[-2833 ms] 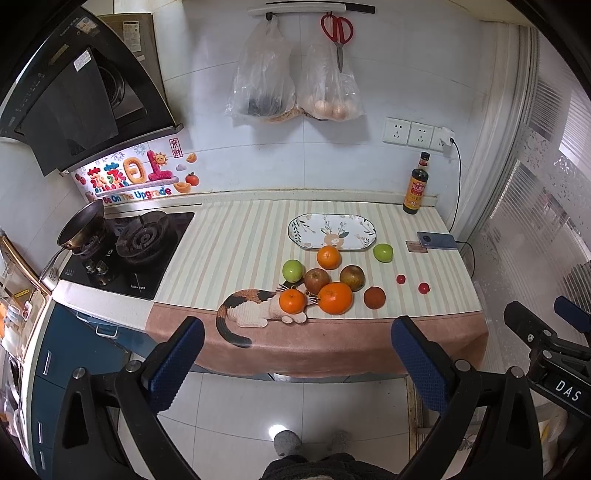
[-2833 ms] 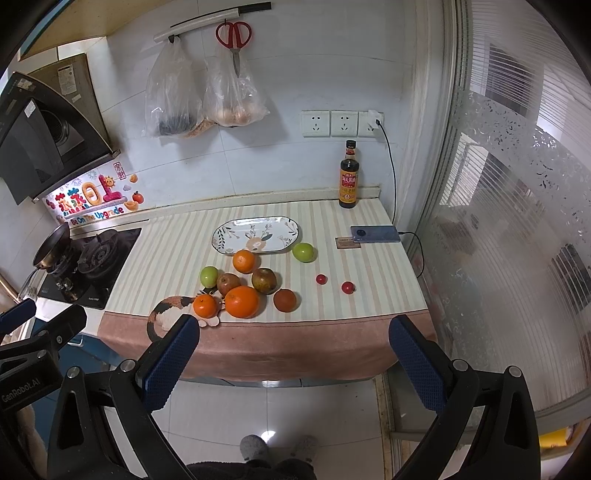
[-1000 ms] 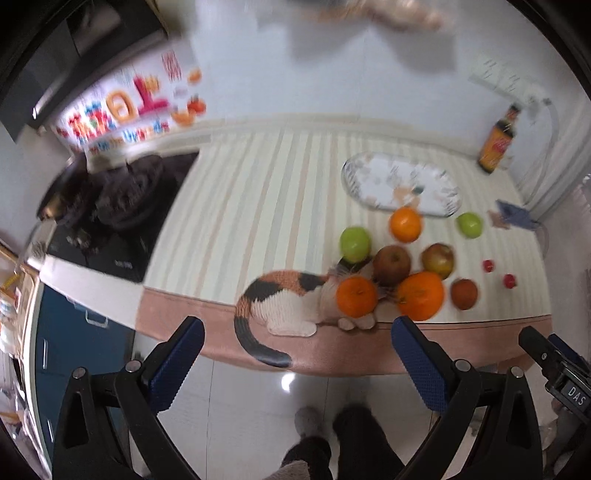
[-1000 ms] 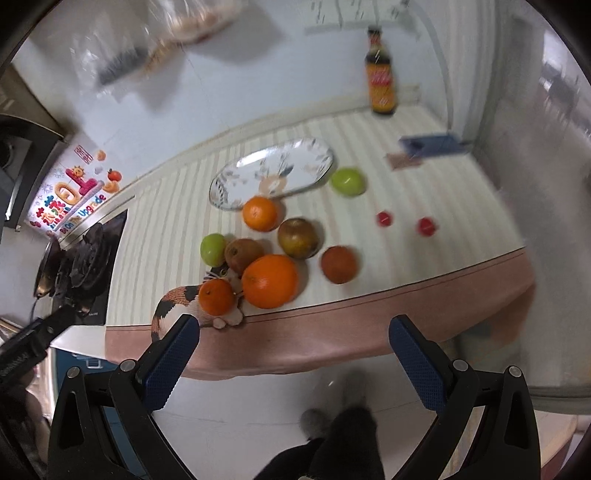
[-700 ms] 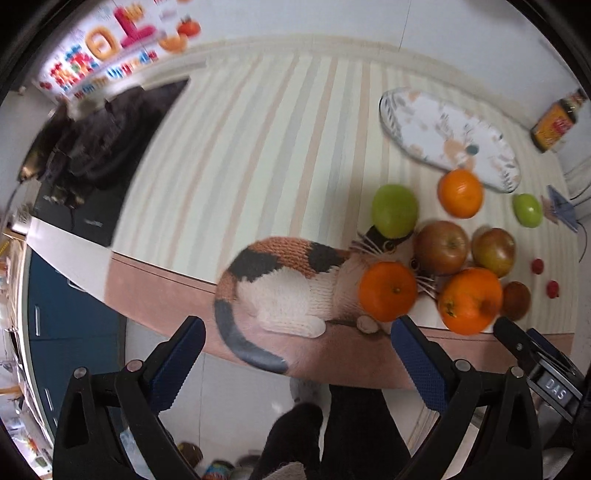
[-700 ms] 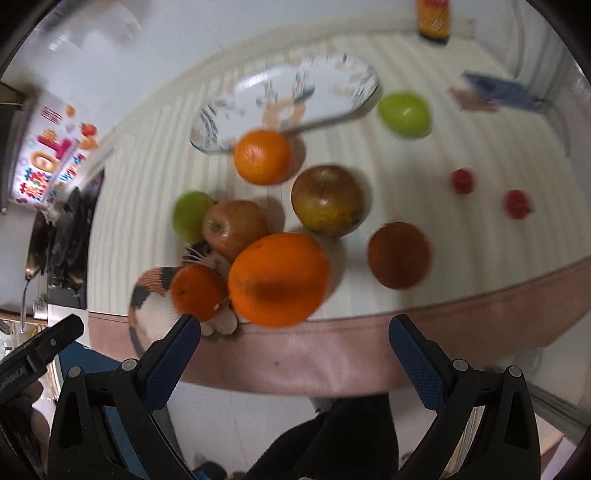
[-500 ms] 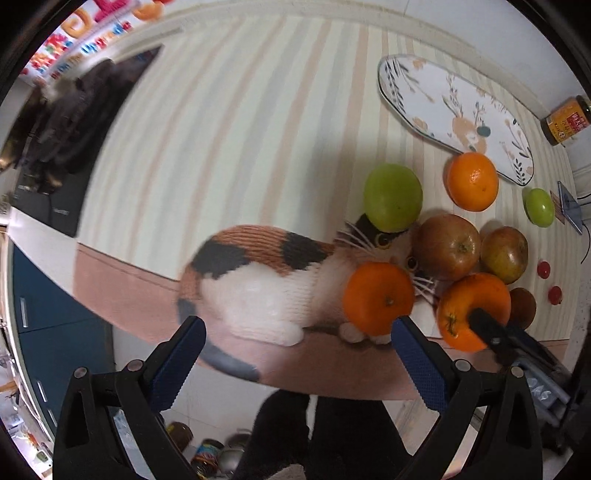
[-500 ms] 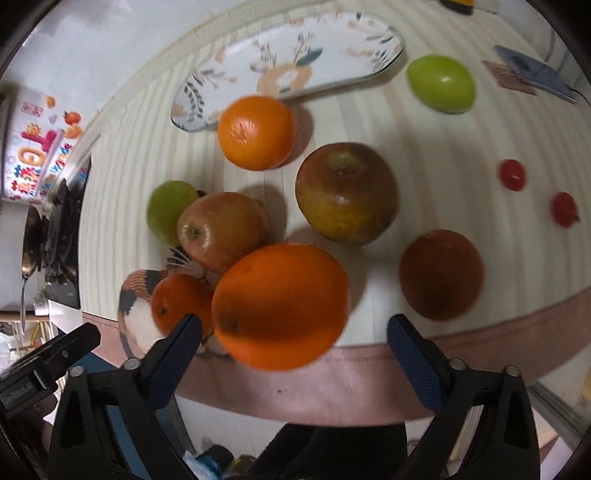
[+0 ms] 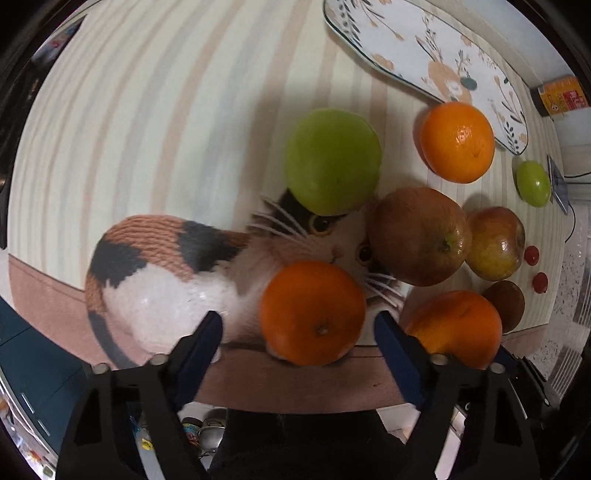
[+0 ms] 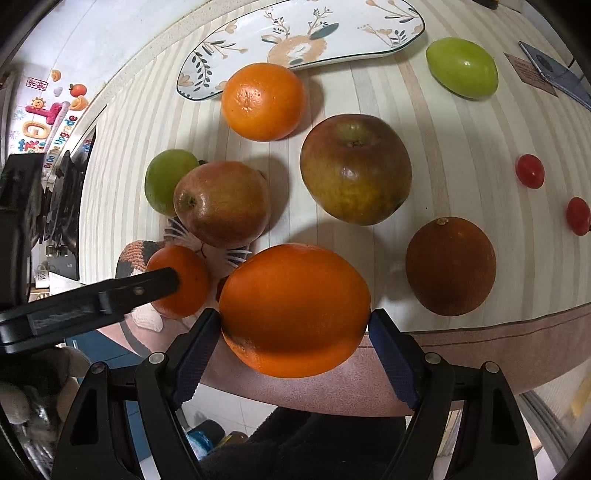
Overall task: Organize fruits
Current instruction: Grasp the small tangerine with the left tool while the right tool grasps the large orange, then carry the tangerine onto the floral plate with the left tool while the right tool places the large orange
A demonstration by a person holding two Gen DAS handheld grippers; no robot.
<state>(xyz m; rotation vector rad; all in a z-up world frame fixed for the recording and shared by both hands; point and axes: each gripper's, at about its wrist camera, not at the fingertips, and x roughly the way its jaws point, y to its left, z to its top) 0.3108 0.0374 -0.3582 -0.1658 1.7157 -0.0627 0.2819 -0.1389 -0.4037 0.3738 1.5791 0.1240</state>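
With its fingers spread to either side of the big orange, the right gripper has both pads right up against the peel, though whether it's actually squeezing yet is hard to tell. That orange sits at the front edge of the tabletop. Just left of it, the left gripper is parted wide around the small orange, pads not touching it on either side. That small orange rests on the cat print of the cloth.

Straight ahead of the right gripper are 2 apples, a reddish apple to the front-left and a darker apple to the front-right. A green apple peeks out behind the reddish one. Off to the right sits a brown fruit, with 2 cherry tomatoes past it. Further ahead there's another orange just in front of the patterned plate, and a green fruit to the far right.
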